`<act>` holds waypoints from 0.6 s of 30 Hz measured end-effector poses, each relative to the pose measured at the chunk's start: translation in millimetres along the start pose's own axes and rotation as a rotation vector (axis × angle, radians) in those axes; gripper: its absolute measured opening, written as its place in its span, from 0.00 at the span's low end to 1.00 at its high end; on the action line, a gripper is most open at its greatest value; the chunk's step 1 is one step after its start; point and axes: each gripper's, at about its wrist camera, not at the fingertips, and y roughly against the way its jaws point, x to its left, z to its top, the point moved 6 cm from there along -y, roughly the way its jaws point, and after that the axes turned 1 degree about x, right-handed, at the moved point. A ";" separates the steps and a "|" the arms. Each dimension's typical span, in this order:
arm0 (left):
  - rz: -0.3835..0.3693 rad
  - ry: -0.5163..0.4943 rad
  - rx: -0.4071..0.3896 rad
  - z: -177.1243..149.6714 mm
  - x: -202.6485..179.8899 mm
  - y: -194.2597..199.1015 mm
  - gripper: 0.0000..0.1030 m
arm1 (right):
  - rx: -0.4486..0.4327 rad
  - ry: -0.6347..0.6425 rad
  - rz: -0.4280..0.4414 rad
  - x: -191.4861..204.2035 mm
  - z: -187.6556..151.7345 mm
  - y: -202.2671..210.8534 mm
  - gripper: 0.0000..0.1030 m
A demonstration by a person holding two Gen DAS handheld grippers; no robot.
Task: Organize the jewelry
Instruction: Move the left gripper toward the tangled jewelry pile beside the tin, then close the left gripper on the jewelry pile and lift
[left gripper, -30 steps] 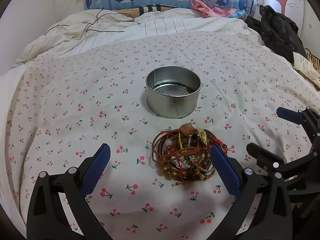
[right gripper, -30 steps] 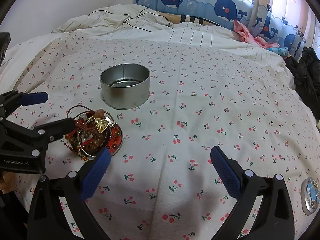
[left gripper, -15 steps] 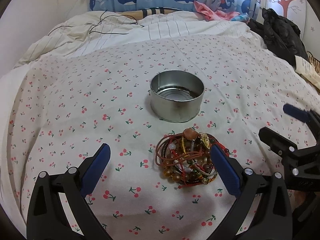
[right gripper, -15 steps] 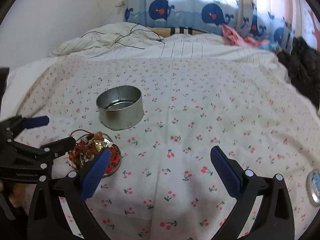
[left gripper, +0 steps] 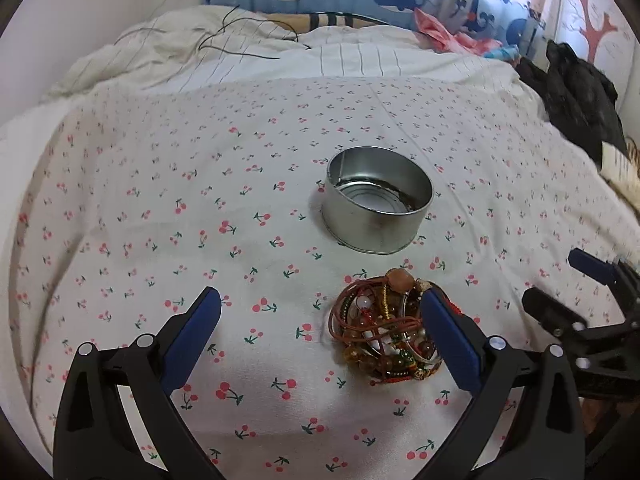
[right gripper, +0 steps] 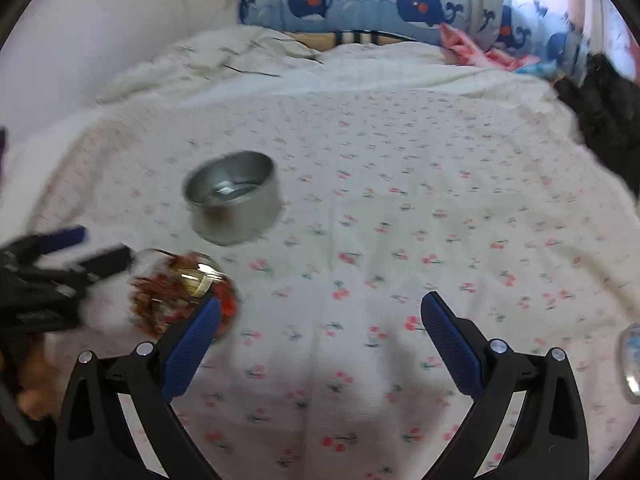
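Left tongs (left gripper: 320,326): gaping wide and holding nothing, hovering low over the bed so the bundle can fit between the pads.
Right tongs (right gripper: 320,326): likewise spread wide and carrying nothing, waiting over bare sheet to the bundle's right.
Jewelry bundle (left gripper: 386,330): lying tangled on the cherry-print sheet (left gripper: 168,208), just beside the left tongs' right pad.
Tin (left gripper: 378,198): standing open-topped just beyond the bundle, likely waiting as its container.

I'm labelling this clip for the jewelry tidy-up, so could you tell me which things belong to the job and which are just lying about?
Job:
- heap of bracelets
- round metal tin, empty
- left tongs, open
- right tongs, open

Lying about:
- black clothing
- pink cloth
- thin black cable
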 end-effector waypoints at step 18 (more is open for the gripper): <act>-0.075 0.022 0.020 -0.1 -6.8 -8.8 0.94 | 0.002 0.041 0.012 6.3 0.0 -1.5 0.93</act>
